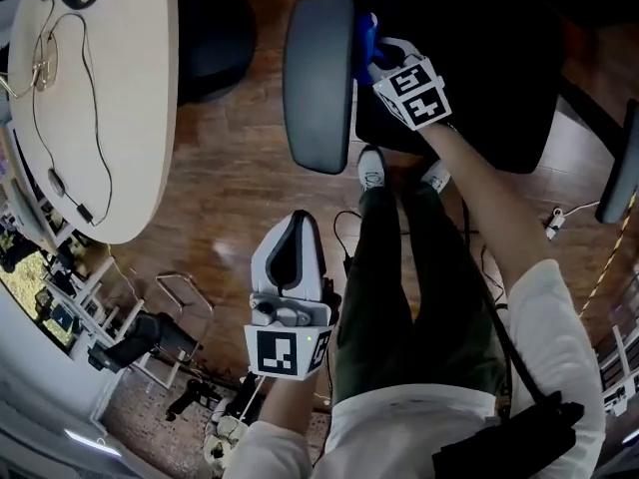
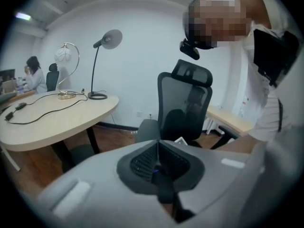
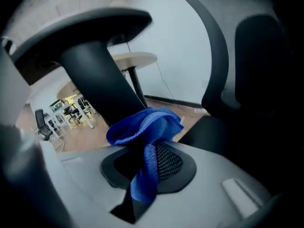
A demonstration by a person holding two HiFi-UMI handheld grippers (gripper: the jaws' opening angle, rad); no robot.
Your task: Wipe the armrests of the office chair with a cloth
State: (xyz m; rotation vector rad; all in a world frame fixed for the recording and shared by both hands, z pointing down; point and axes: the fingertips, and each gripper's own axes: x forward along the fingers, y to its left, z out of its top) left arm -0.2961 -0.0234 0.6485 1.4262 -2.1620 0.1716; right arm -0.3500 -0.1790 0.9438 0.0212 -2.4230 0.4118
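The right gripper (image 1: 377, 60) clamps the cloth (image 3: 145, 127) at the armrest (image 1: 318, 78) at 12 o'clock, ready to wipe, while the left gripper (image 1: 296, 230), closed on nothing, idles at 6.

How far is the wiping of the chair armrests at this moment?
Done: the blue cloth is gripped in the right claw. In hand: the cloth is at the inner edge of one armrest, beside its post; contact is unclear. Left: the other armrest has nothing near it. The left claw is shut and empty.
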